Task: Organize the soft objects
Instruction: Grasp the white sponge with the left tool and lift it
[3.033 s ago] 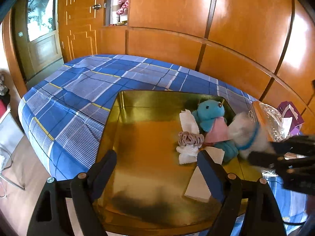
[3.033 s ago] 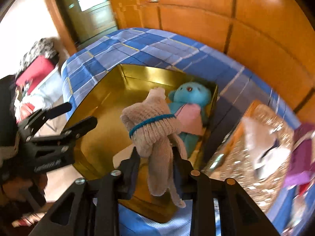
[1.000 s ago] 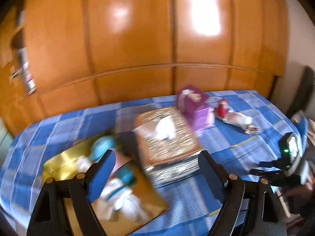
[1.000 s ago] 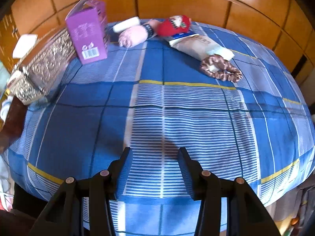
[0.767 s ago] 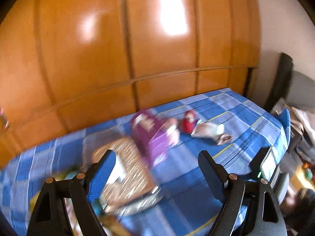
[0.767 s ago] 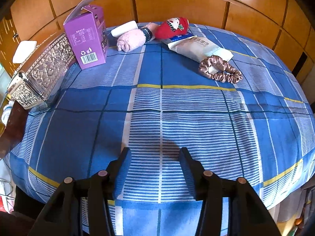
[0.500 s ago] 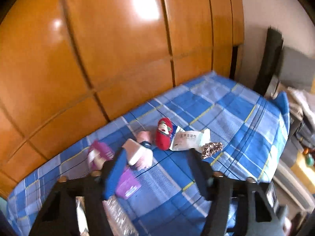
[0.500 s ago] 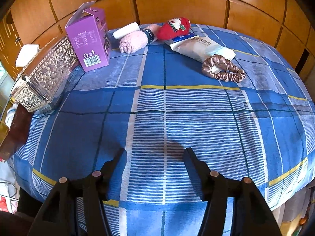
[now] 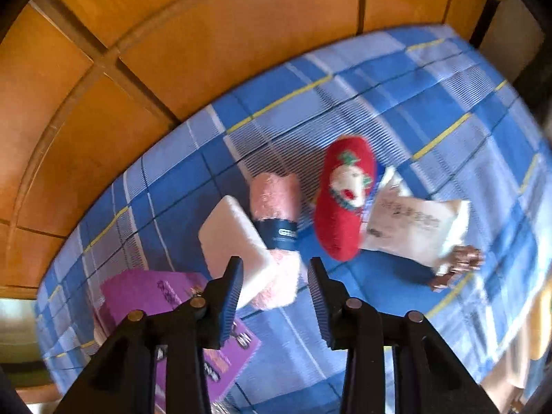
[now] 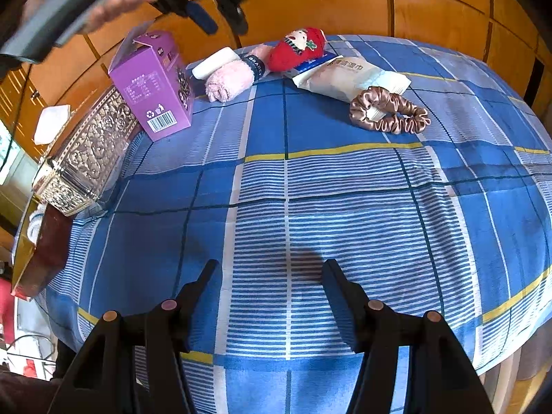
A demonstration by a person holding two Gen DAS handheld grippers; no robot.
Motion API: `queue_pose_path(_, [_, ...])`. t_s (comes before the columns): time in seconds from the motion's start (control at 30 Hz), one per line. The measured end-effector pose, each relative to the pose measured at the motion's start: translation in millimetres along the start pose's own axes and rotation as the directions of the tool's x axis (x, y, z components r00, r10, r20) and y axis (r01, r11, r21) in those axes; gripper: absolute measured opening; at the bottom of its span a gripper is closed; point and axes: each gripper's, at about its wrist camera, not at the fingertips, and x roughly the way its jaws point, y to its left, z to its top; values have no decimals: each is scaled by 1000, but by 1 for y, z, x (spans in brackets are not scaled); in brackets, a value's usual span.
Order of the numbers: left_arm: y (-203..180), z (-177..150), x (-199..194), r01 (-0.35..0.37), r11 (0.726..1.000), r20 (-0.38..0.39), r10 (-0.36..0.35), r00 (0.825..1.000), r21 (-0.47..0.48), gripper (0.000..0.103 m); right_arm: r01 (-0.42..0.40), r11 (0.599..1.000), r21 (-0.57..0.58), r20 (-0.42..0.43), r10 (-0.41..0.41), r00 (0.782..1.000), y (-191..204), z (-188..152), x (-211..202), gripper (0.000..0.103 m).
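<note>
A pink fluffy roll with a navy band [image 9: 274, 207] lies on the blue plaid bedcover, beside a white block [image 9: 234, 238] and a red plush [image 9: 345, 203]. My left gripper [image 9: 276, 293] hangs above the pink roll with its jaws closing. The roll's near end shows between the fingers, and the pads do not touch it. In the right wrist view a hand holds the left gripper [image 10: 214, 10] in the air over the pink roll [image 10: 231, 79]. A brown satin scrunchie [image 10: 390, 110] lies by a wipes pack [image 10: 348, 76]. My right gripper [image 10: 269, 276] is open and empty over bare cover.
A purple carton [image 10: 155, 82] stands left of the pink roll, next to an ornate silver box [image 10: 86, 151]. The gold tray's rim [image 10: 20, 252] shows at the far left. Wooden wall panels run behind the bed. The bed edge lies just below my right gripper.
My left gripper has swung right from the gold tray to above the pink roll, tilted down, and its jaws have narrowed. My right gripper's jaws widened a little; it stayed in place.
</note>
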Motion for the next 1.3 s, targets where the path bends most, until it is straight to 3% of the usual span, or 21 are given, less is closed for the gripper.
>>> queue_pose_path(0.27, [-1, 9, 36, -85, 996, -81, 86, 993, 9, 41, -24, 1000, 19, -2, 24, 1000, -4, 1, -1, 61])
queue_pose_path(0.33, [-4, 7, 40, -90, 995, -87, 93, 992, 41, 27, -26, 999, 20, -2, 26, 1000, -4, 1, -1, 61])
queue_pose_path(0.37, [-6, 5, 39, -83, 995, -72, 87, 994, 57, 26, -27, 999, 21, -2, 27, 1000, -4, 1, -1, 61])
queue_pose_path(0.47, [-8, -2, 28, 14, 999, -20, -14, 1000, 42, 23, -24, 1000, 19, -1, 24, 1000, -3, 0, -1, 61])
queue_pose_path(0.53, [-12, -12, 14, 112, 992, 20, -113, 993, 49, 23, -19, 1000, 15, 1, 19, 1000, -2, 0, 0, 61])
queue_pose_path(0.63, [-22, -35, -8, 240, 966, 83, -248, 965, 98, 23, -13, 1000, 8, 2, 13, 1000, -1, -1, 0, 61])
queue_pose_path(0.7, [-29, -53, -19, 317, 939, 109, -332, 937, 129, 23, -9, 1000, 6, 3, 9, 1000, 0, -1, 0, 61])
queue_pose_path(0.9, [-42, -105, -38, 448, 877, 144, -473, 869, 173, 22, 49, 996, 80, 23, -51, 998, -11, 0, -6, 61])
queue_pose_path(1.17, [-43, -159, -33, 492, 853, 110, -513, 851, 175, 23, 150, 947, 284, 13, -160, 987, -56, 1, -19, 61])
queue_pose_path(1.3, [-41, -186, -29, 527, 835, 94, -543, 834, 158, 31, 165, 940, 300, 19, -179, 984, -62, 0, -22, 61])
